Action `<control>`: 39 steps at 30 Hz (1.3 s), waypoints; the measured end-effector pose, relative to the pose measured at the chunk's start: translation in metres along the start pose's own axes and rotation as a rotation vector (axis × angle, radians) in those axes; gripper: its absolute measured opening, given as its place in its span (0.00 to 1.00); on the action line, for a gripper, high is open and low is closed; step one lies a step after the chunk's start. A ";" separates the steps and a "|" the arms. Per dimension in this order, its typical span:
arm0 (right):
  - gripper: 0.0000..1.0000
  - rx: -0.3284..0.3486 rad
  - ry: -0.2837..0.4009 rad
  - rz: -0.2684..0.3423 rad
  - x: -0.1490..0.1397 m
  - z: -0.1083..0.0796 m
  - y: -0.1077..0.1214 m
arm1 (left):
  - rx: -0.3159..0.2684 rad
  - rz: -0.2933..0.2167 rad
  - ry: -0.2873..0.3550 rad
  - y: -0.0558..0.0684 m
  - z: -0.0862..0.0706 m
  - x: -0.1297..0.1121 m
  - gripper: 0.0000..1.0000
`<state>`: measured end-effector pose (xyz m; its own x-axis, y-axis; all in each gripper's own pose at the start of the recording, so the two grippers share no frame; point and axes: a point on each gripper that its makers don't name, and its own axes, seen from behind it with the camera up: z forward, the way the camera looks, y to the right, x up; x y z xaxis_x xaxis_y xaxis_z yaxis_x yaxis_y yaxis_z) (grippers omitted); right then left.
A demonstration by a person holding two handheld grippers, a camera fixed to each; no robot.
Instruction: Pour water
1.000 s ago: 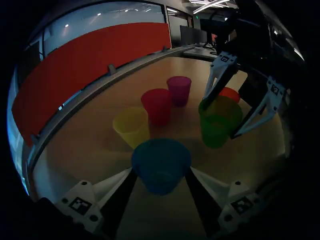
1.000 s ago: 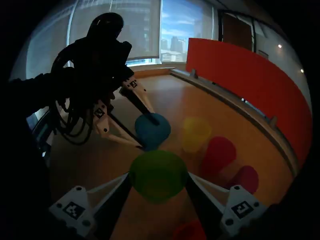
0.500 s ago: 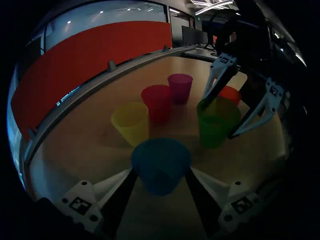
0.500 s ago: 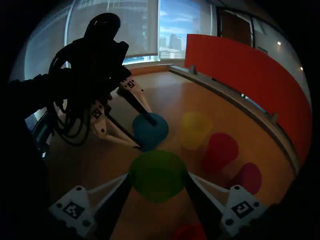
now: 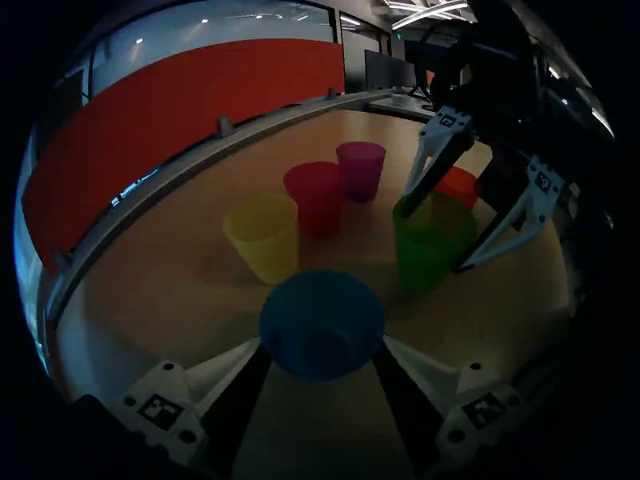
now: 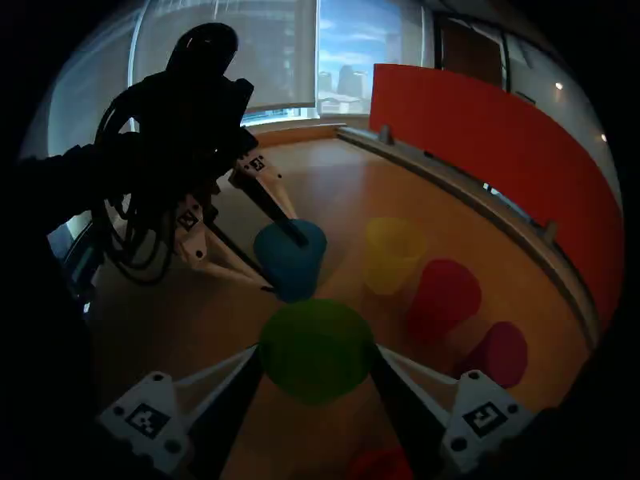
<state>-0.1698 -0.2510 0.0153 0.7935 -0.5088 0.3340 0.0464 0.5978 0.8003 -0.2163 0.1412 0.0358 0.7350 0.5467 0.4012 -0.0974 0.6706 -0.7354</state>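
Observation:
In the left gripper view, my left gripper (image 5: 322,352) is shut on a blue cup (image 5: 322,322), held upright just above the wooden table (image 5: 176,288). Across from it, the right gripper (image 5: 428,240) holds a green cup (image 5: 432,240). In the right gripper view, my right gripper (image 6: 316,364) is shut on that green cup (image 6: 316,348), and the left gripper (image 6: 276,264) grips the blue cup (image 6: 290,260) farther off, with a dark hand and cables behind it. Whether either cup holds water cannot be told.
Yellow (image 5: 262,236), red (image 5: 318,196) and purple (image 5: 360,170) cups stand in a row on the table; an orange cup (image 5: 460,184) sits behind the green one. A red partition (image 5: 160,120) lines the table's far edge. Windows lie beyond in the right gripper view.
The blue cup has risen slightly in my left gripper and tilted a little. The green cup stays held in the right gripper, almost still.

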 end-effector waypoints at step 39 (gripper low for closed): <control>1.00 -0.018 -0.027 0.001 -0.020 0.002 0.000 | -0.009 -0.060 -0.071 0.011 -0.007 -0.030 0.86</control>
<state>-0.1867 -0.2425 0.0100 0.7770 -0.5245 0.3480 0.0570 0.6092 0.7910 -0.2341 0.1285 0.0122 0.6901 0.5400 0.4818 -0.0484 0.6987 -0.7137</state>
